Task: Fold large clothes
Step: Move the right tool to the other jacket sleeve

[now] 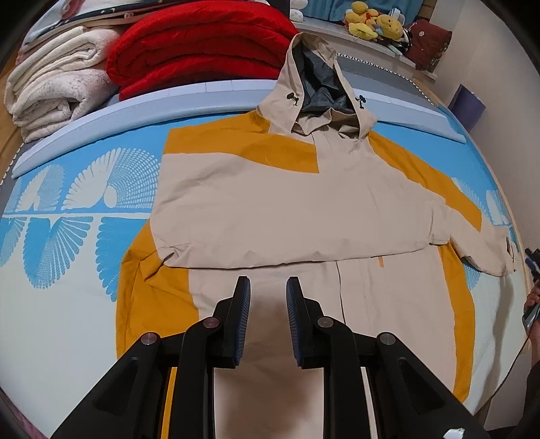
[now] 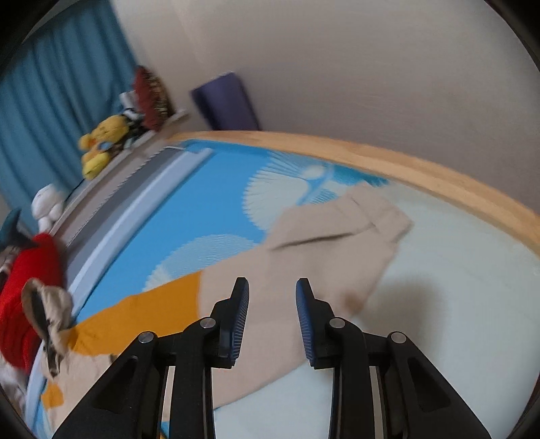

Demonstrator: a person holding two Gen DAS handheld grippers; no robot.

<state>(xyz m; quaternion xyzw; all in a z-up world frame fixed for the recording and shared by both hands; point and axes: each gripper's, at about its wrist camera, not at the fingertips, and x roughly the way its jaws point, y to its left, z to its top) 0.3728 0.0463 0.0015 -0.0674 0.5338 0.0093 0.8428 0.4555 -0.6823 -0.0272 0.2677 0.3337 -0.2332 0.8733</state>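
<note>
A beige and mustard hooded jacket lies flat, front up, on a blue and white bed sheet. Its hood points to the far end of the bed. One sleeve is folded across the chest. The other sleeve stretches toward the bed's right side. My left gripper hovers over the jacket's lower body, open, with nothing between its fingers. In the blurred right wrist view, my right gripper is open above that stretched sleeve, short of its cuff. Neither gripper holds cloth.
A folded red quilt and a cream blanket are stacked at the head of the bed, with plush toys on a ledge behind. A wooden bed rail and the wall lie just past the cuff. A hand shows at the right edge.
</note>
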